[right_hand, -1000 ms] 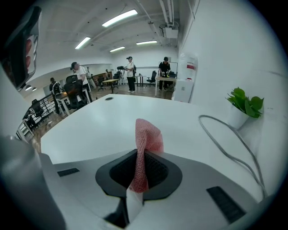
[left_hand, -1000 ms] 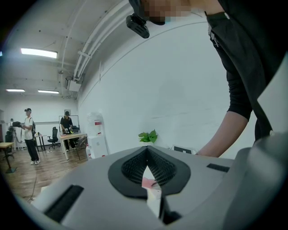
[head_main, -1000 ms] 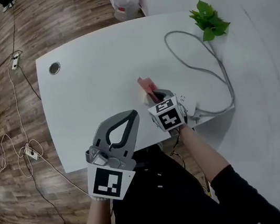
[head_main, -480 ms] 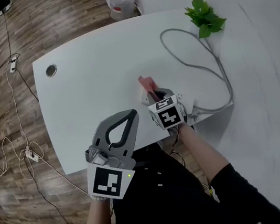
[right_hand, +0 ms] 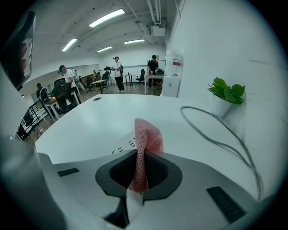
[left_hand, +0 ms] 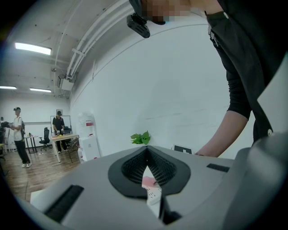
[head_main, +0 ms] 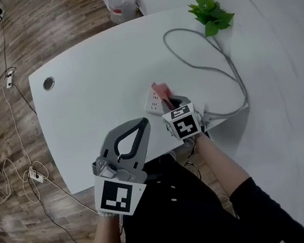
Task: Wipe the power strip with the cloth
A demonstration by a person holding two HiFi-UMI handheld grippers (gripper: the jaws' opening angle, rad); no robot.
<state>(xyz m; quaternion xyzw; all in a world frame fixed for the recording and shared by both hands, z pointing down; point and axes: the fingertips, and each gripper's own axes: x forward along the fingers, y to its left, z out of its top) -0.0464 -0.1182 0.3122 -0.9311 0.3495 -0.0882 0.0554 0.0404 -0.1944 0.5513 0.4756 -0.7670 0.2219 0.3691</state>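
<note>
A white power strip (head_main: pixel 152 102) lies near the front edge of the white table (head_main: pixel 89 94), and its grey cable (head_main: pixel 221 72) loops away to the right. My right gripper (head_main: pixel 168 103) is shut on a pink cloth (head_main: pixel 161 91), which it holds down at the strip. In the right gripper view the cloth (right_hand: pixel 146 137) stands up from between the jaws of the right gripper (right_hand: pixel 138 157), with the strip (right_hand: pixel 122 145) just behind it. My left gripper (head_main: pixel 142 124) is shut on nothing and hangs off the table's front edge. Through the jaws of the left gripper (left_hand: pixel 147 151) I see the strip (left_hand: pixel 154 194) and the cloth (left_hand: pixel 148 182).
A small green plant (head_main: pixel 209 12) stands at the table's far right by the white wall. A round cable hole (head_main: pixel 48 83) is at the far left corner. A water jug (head_main: pixel 119 2) stands on the floor behind. Cords and another power strip (head_main: pixel 36 175) lie on the wooden floor at left.
My right gripper has slid a little to the right along the strip with the cloth, so more of the strip's left end shows. The left gripper has not moved.
</note>
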